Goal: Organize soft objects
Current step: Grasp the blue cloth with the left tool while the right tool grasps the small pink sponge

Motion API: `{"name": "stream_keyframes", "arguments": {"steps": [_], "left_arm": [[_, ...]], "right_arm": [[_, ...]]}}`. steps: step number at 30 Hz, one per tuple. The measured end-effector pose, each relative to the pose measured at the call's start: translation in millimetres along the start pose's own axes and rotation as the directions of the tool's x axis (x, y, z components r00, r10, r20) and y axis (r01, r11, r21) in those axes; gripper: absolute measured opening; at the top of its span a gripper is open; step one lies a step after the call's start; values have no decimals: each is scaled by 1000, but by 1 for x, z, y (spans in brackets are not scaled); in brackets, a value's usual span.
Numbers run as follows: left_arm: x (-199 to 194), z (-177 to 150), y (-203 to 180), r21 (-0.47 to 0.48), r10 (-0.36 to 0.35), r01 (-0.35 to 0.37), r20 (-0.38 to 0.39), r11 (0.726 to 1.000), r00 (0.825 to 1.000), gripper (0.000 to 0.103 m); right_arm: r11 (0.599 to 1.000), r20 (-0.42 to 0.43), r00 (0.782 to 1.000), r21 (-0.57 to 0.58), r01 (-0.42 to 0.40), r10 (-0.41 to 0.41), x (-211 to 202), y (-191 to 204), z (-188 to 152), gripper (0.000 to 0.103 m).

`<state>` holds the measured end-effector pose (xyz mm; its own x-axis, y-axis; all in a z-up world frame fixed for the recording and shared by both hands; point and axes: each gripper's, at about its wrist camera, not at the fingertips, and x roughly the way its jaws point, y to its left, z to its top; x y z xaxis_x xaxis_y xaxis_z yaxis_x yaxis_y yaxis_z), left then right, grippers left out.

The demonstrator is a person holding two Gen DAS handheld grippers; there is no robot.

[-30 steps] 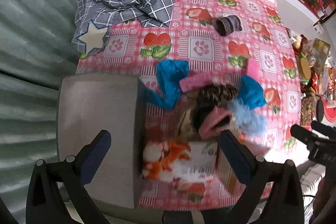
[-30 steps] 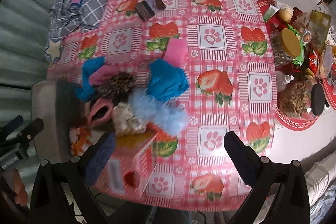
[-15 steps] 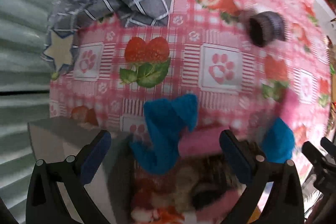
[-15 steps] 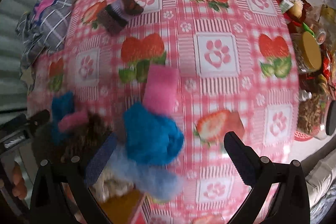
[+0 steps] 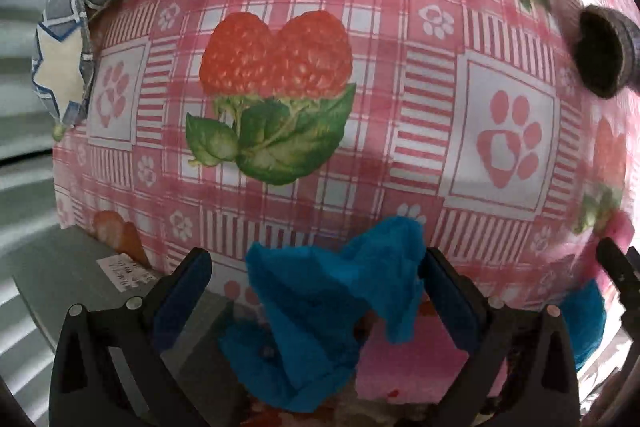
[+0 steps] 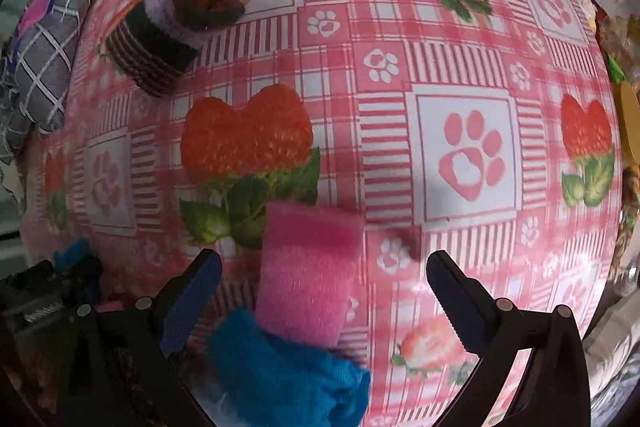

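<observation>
table: pink strawberry-and-paw tablecloth (image 5: pixel 400 155) | wall: grey corrugated panels (image 5: pixel 24 163) (left side)

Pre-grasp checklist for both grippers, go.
1. Left gripper open: ok.
2. Blue cloth between the left fingers: ok, bunched, fingers apart from it.
3. Right gripper open: ok.
4. Pink sponge between the right fingers: ok, sits nearer the left finger.
5. Sponge free to lift alone: not ok, its near end overlaps another blue cloth.
6. Striped sock outside both paths: ok, far up the tablecloth.
</observation>
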<state>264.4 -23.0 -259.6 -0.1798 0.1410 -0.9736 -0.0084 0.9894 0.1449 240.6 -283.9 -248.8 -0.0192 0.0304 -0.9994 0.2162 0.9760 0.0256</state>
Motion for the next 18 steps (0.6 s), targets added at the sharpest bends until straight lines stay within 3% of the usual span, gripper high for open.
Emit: {"name": "stream_keyframes", "arguments": {"steps": [2, 6, 8, 9, 10, 12, 13, 14, 18], "left_arm": [[4, 1, 1, 2, 5, -5, -1, 1000, 1000, 103], [0, -3, -6, 14, -2, 3, -34, 1000, 999, 101], [5, -3, -12, 13, -29, 29, -45, 999, 999, 96], [5, -4, -12, 15, -45, 46, -43, 999, 998, 91], [4, -4, -12, 19, -70, 71, -45, 997, 997, 87], [0, -6, -14, 16, -118, 118, -39, 993, 992, 59], [-2, -6, -14, 12, -145, 145, -36, 989, 989, 50], [-7, -6, -17, 12, -156, 156, -34, 988, 987, 32], [-24, -10, -16, 25, -133, 131, 56, 991, 990, 28]], "right_arm": [[999, -11, 1000, -47, 13, -14, 4, 8, 1, 103], [990, 13, 997, -118, 72, -71, 6, 25, -4, 94], [987, 35, 996, -140, 81, -77, 3, 31, -7, 79], [986, 46, 996, -148, 80, -74, 0, 32, -9, 72], [984, 62, 995, -158, 82, -73, -5, 33, -10, 52], [985, 61, 997, -165, 51, -41, -15, 27, -10, 47], [988, 53, 999, -156, 22, -14, -18, 25, -9, 47], [990, 54, 998, -139, -10, 18, -21, 23, -9, 47], [992, 94, 990, -88, -93, 101, -44, 10, -11, 47]]}}
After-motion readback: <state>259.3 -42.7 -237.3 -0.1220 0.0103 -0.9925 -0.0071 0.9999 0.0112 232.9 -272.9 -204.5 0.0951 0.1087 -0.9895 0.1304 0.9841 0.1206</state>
